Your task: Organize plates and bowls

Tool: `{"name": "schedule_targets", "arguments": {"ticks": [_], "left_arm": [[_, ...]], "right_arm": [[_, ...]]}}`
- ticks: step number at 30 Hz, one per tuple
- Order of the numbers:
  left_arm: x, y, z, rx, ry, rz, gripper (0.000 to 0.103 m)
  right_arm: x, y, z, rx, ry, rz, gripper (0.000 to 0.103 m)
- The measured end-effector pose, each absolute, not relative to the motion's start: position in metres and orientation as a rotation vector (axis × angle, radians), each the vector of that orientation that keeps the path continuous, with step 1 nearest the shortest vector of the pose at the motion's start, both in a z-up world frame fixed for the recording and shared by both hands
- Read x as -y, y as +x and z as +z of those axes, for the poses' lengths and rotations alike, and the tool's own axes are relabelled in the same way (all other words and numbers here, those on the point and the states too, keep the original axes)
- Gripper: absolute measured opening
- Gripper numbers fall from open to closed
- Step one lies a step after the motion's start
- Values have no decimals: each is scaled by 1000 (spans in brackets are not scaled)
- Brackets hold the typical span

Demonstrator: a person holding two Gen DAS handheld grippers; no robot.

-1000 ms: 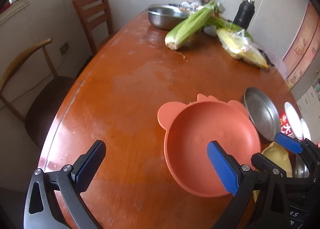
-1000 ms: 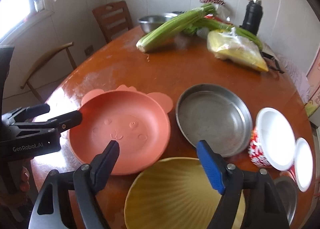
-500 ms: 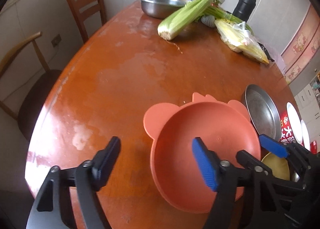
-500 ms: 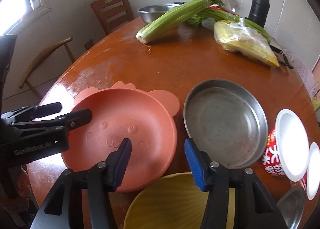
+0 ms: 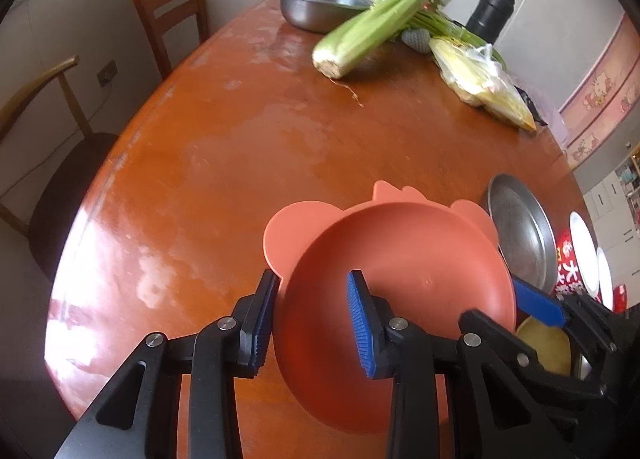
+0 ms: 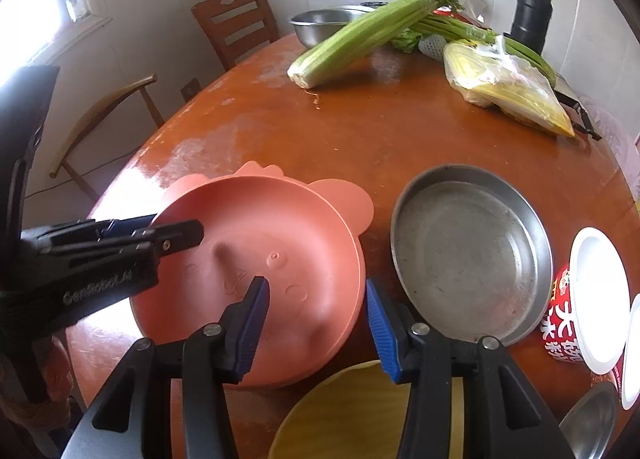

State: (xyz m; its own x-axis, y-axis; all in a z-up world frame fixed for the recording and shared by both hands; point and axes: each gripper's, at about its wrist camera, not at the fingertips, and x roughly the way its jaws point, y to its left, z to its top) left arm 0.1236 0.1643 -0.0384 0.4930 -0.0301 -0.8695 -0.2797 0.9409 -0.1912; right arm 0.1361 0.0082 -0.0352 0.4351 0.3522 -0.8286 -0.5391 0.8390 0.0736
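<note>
left gripper (image 5: pixel 313 321): jaws just closed, clamping left rim of salmon-pink eared plastic bowl (image 5: pixel 400 283)
right gripper (image 6: pixel 316 329): just closed on bowl's right rim, lower centre

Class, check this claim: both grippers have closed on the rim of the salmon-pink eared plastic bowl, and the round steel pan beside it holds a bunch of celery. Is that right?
One detail is wrong: the round steel pan is empty. The right wrist view shows the bunch of celery lying farther back on the table. Both the left gripper and the right gripper are indeed closed on the salmon-pink eared plastic bowl.
</note>
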Motion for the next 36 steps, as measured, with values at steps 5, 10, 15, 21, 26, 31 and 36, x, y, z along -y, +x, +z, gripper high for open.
{"name": "schedule_targets", "arguments": {"ticks": [5, 10, 15, 21, 26, 31, 36], "left_arm": [[-177, 127, -35, -1042, -322, 177, 36], [-181, 132, -38, -1037, -316, 183, 36], [-174, 137, -41, -1039, -285, 184, 36], [-168, 143, -46, -1036, -254, 192, 40], [-165, 146, -48, -1032, -217, 211, 43], [-165, 145, -48, -1019, -201, 217, 45], [-165, 144, -48, -1015, -201, 216, 46]], "right_arm": [[-17, 127, -25, -946, -221, 590, 49], [-21, 119, -29, -960, -225, 604, 49], [-17, 112, -34, -964, -224, 600, 49], [-14, 106, -39, -967, -228, 594, 49], [-19, 98, -40, -951, -269, 595, 49], [-21, 96, -44, -961, -271, 608, 50], [-18, 95, -43, -965, -252, 625, 49]]}}
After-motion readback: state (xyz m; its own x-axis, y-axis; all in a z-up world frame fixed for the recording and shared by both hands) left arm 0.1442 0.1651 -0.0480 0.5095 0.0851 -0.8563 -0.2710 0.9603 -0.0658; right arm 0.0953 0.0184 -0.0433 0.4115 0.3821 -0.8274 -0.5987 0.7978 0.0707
